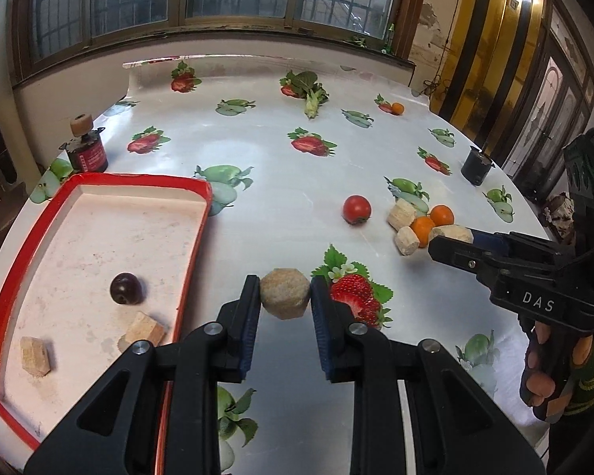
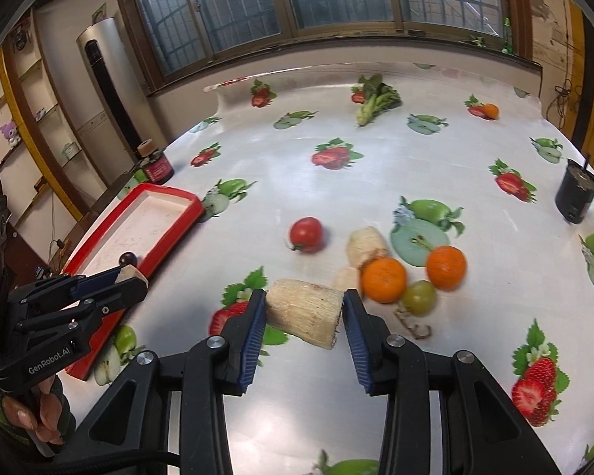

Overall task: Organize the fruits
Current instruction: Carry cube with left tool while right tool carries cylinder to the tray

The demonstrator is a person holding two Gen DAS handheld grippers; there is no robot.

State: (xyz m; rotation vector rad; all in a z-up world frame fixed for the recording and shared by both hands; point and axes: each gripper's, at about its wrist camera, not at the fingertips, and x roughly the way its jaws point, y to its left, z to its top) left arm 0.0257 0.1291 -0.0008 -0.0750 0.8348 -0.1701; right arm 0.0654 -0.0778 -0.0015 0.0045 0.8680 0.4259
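My left gripper point(image 1: 285, 297) is shut on a pale beige chunk point(image 1: 284, 293), held just right of the red-rimmed tray point(image 1: 196, 233). The tray holds a dark plum point(image 1: 126, 288) and two beige chunks point(image 1: 145, 330). My right gripper point(image 2: 304, 312) holds a pale cylindrical chunk point(image 2: 303, 312) between its pads; it also shows in the left wrist view point(image 1: 451, 237). Beyond it lie two oranges point(image 2: 383, 279), a green grape point(image 2: 417, 297), more beige chunks point(image 2: 366, 242) and a red tomato point(image 2: 305, 233).
The table has a fruit-printed cloth. A dark jar with red label point(image 1: 88, 154) stands behind the tray. A black cup point(image 2: 576, 196) stands at the right edge. A leafy vegetable point(image 2: 374, 99) and a small orange point(image 2: 490, 110) lie at the far side.
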